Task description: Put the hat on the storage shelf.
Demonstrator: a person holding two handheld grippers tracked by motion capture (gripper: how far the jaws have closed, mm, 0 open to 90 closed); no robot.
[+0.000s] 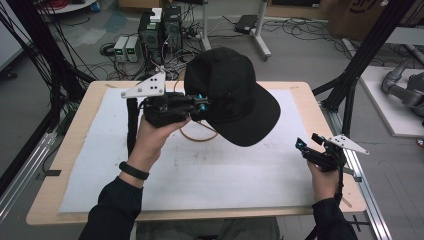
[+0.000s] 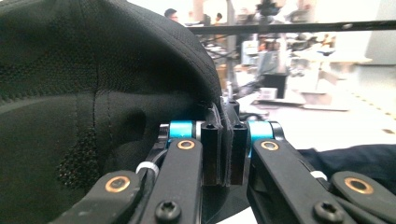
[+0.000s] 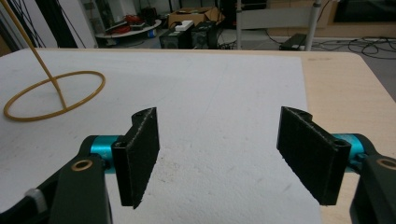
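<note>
- Wooden table (image 1: 75,130) — a white mat (image 1: 240,170) covers most of its top.
- Computer towers (image 1: 160,27) on the floor at 11 o'clock, amid tangled cables (image 1: 107,67).
- Cardboard box (image 1: 355,15) at 1 o'clock — black frame strut (image 1: 367,45) just beside it.

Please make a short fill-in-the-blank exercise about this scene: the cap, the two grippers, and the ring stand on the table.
1. The left gripper is shut on the black ____.
2. The right gripper has its jaws ____ and holds nothing.
3. The yellow ring stand rests on the ____ mat.
4. The cap is held ____ the table, not lying on it.

Missing words: cap; open; white; above
</note>
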